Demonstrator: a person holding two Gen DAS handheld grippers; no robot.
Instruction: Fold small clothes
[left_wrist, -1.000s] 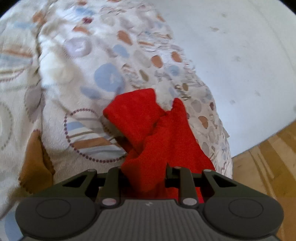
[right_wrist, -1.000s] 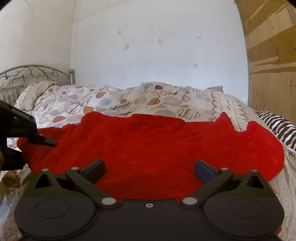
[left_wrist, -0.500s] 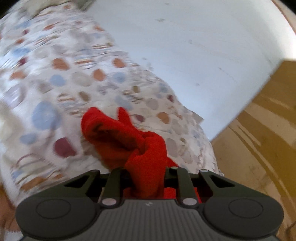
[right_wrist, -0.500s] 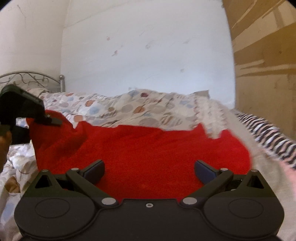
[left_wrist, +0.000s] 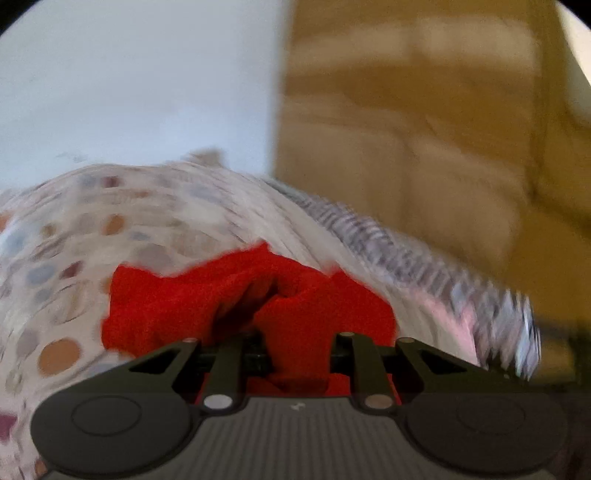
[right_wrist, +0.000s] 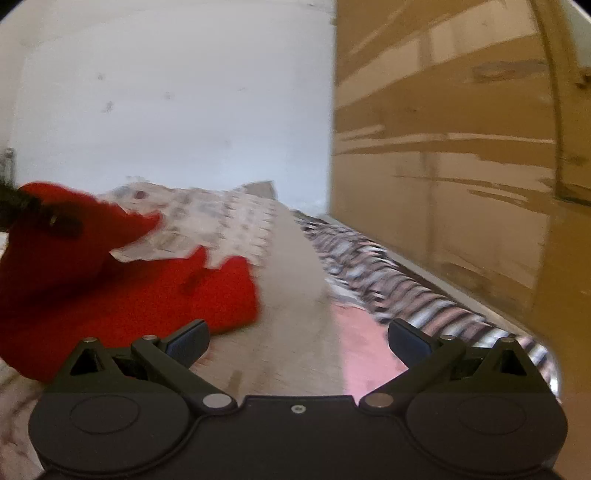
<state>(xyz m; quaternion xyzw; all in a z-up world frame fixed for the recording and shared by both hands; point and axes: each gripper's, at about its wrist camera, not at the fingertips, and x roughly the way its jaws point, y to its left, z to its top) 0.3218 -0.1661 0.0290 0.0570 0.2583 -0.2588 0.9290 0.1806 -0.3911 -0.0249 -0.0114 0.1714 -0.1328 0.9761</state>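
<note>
Because the red fleece cloth (left_wrist: 207, 306) is soft and floppy, it will bend and sag wherever nothing holds it up. It looks light and a bit fuzzy, so it should not slip out of a tight pinch, and it will not break. It lies on the bed (right_wrist: 295, 295), on the side away from the wooden wall, with one end lifted off the patterned bedspread (left_wrist: 66, 236) and the rest resting flat on the covers.

The left tongs (left_wrist: 295, 350) are pinched nearly shut on a bunched fold of the red cloth, and the cloth puffs out in front of them. In the right wrist view the left tongs (right_wrist: 33, 214) show at the left edge, holding that end up in the air.

The right tongs (right_wrist: 297, 341) are spread wide with nothing between them. They point at the bare covers beside the flat end of the cloth (right_wrist: 221, 291), not touching it.

A good place to take hold would be a corner or a hem, since one thin layer pulls out straight. A thick bunch in the middle will only make lumps. The pictures are blurry, so I cannot tell which edge is the hem.
</note>
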